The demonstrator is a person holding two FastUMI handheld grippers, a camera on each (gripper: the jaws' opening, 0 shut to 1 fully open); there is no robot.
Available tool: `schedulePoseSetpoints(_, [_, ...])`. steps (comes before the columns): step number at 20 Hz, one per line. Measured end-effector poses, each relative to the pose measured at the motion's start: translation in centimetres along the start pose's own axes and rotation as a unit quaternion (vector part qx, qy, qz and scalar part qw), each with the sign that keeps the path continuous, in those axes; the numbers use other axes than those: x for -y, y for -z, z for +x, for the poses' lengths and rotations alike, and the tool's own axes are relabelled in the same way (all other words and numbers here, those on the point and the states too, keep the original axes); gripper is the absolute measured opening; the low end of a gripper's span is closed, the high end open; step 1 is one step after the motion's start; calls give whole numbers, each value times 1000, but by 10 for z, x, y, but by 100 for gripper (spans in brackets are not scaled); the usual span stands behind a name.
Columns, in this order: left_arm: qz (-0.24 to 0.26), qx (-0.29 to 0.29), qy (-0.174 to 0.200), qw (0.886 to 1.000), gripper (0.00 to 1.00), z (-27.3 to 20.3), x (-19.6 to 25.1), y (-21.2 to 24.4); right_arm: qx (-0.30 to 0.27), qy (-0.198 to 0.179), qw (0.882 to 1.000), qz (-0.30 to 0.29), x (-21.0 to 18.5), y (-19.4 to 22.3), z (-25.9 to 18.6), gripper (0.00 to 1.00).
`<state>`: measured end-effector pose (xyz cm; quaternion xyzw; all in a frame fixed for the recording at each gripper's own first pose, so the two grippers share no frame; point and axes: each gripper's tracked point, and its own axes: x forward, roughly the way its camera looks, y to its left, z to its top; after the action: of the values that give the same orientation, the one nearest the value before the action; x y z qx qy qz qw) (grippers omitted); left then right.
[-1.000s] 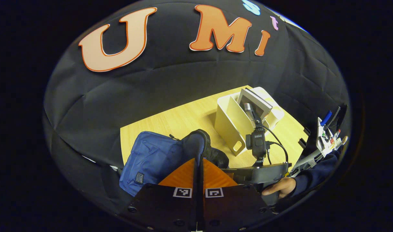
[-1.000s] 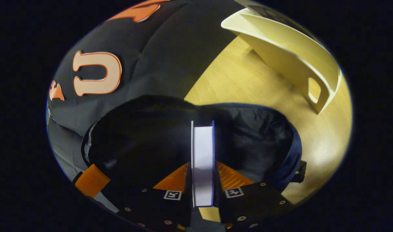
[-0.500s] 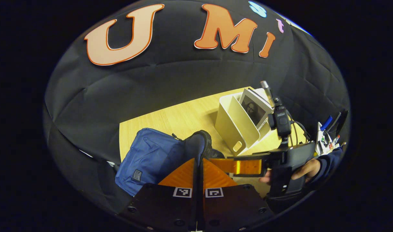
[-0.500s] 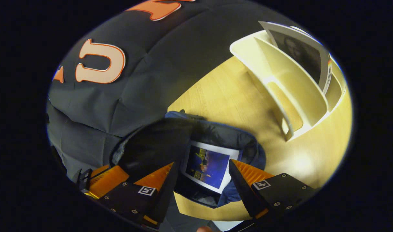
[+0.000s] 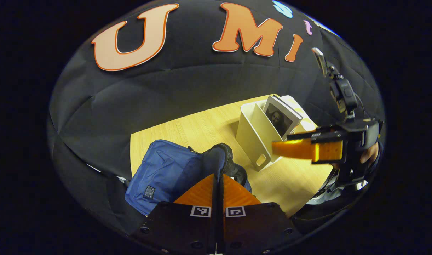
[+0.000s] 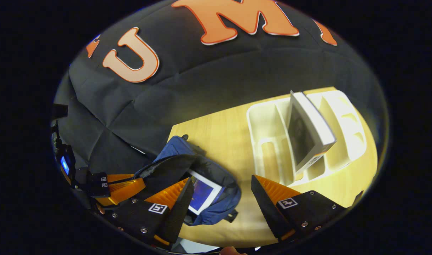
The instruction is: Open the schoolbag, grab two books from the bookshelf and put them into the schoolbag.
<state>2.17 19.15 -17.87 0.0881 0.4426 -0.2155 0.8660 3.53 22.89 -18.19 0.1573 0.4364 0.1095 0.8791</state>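
A blue schoolbag (image 5: 162,173) lies on the wooden table (image 5: 198,131), and my left gripper (image 5: 217,176) is shut on its dark zippered flap (image 5: 219,159), holding it up. In the right gripper view the bag (image 6: 177,148) gapes open, with a blue-covered book (image 6: 203,193) inside and the left gripper (image 6: 142,183) pinching the flap (image 6: 166,166). My right gripper (image 6: 221,181) hangs open above the bag, its fingers holding nothing. In the left gripper view the right gripper (image 5: 276,148) hovers in front of the white bookshelf (image 5: 251,131). One book (image 6: 307,131) leans in the shelf (image 6: 269,124).
A hand (image 5: 369,154) holds the right gripper at the right edge of the left gripper view. Bare tabletop (image 6: 219,138) lies between the bag and the shelf. The booth's black cloth wall runs close behind the table's far edge.
My right gripper let the blue book go inside the bag, opened, then rose and drew back towards the bookshelf. My left gripper stayed shut on the flap.
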Motion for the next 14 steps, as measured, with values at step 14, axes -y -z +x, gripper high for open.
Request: schedulePoseSetpoints(14, [-8, 0, 12, 1000, 1, 4, 2, 4, -31, 106, 990, -90, 98, -84, -35, 97])
